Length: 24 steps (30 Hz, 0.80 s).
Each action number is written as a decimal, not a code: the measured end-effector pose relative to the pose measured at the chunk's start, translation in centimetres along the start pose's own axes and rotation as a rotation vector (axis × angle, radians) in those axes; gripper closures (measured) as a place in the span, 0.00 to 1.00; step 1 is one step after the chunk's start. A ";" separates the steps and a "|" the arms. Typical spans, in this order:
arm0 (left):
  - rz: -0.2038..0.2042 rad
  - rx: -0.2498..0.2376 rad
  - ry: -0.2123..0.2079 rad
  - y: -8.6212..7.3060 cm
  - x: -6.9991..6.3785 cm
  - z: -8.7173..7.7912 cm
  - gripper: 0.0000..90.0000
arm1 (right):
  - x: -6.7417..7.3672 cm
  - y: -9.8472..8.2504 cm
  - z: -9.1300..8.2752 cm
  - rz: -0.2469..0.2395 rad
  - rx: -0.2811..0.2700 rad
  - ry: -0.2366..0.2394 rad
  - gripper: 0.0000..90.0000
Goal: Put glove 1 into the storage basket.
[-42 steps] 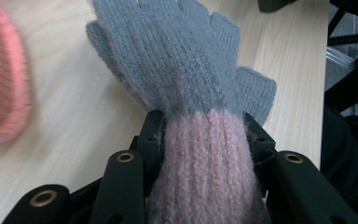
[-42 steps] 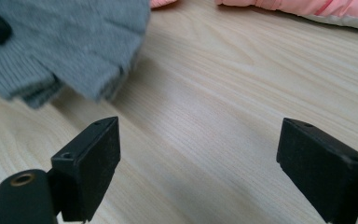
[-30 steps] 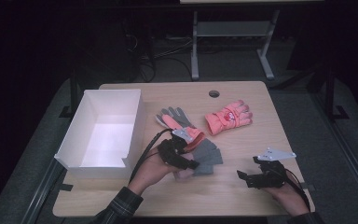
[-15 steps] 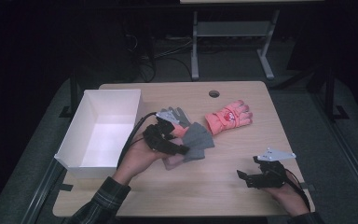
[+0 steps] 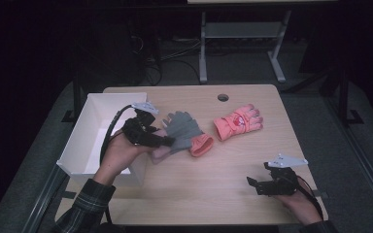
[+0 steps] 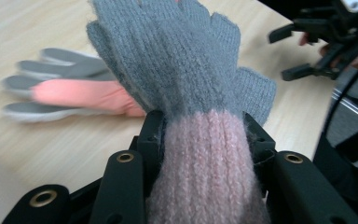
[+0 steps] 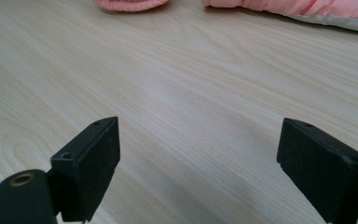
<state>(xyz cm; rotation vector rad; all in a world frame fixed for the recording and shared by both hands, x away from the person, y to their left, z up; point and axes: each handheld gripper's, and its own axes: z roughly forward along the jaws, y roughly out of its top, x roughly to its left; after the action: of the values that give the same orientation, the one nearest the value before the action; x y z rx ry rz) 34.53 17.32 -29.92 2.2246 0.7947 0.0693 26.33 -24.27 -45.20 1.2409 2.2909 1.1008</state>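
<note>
Left gripper (image 6: pixel 205 140): its two black jaws clamp the pink ribbed cuff of a knit glove (image 6: pixel 182 70). The glove's grey body and fingers rise past the jaws, fanned out, off the tabletop (image 6: pixel 37 135). Behind it, to the left, a salmon-pink glove with grey fingers (image 6: pixel 70 91) lies flat on the pale wood, slightly blurred. Upper right: the other gripper (image 6: pixel 303 51), black, jaws parted, a hand behind it. A dark cable hangs below it, beyond the tabletop edge.

High view looks forward and down over the table (image 5: pixel 233 165). Each gripper view sits close, low along its jaws; both share the knit glove (image 6: pixel 177 70).
</note>
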 end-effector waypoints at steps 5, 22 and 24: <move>-0.040 -0.035 0.041 -0.8 1.6 -1.7 0.67 | 0.0 0.0 0.1 -0.011 0.002 0.001 0.14; -0.188 -0.133 0.243 -5.1 7.2 -6.5 0.67 | 0.0 0.0 0.2 -0.008 0.008 -0.003 0.14; -0.220 -0.130 0.289 -6.3 8.4 -6.7 0.67 | 0.0 -0.1 0.3 -0.005 0.010 -0.002 0.14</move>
<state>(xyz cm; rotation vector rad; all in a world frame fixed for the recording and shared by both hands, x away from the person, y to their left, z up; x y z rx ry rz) 36.17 29.62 -31.00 2.0172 1.1536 0.3314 26.43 -24.14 -45.40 1.2384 2.2997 1.0862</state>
